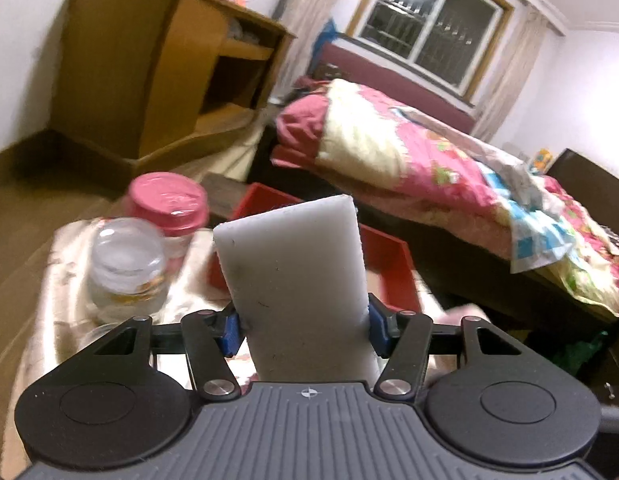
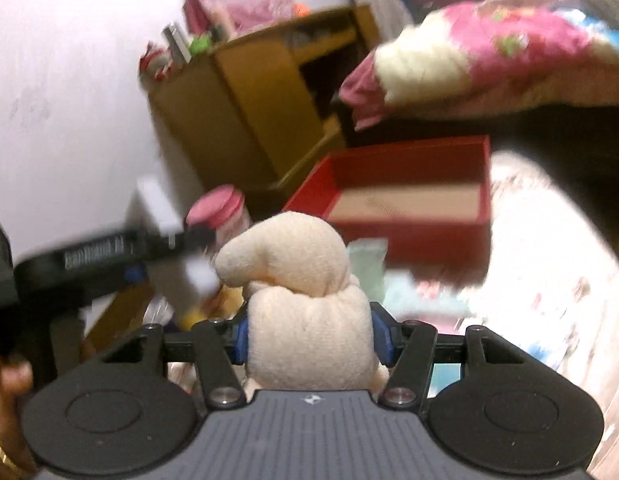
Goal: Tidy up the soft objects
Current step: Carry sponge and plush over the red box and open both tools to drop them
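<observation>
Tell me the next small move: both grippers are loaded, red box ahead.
Probably carry the right gripper, shut on the cream cloth bundle, forward over the open red box and release. The left gripper holds the white sponge block and can follow.

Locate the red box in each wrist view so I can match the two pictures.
Left wrist view: the red box sits at centre, mostly hidden behind the white foam block held in the left gripper.
Right wrist view: right of centre, open and in plain sight beyond the cream rolled cloth in the right gripper.
Shared landmark: the pink-lidded jar, left of the box.
</observation>
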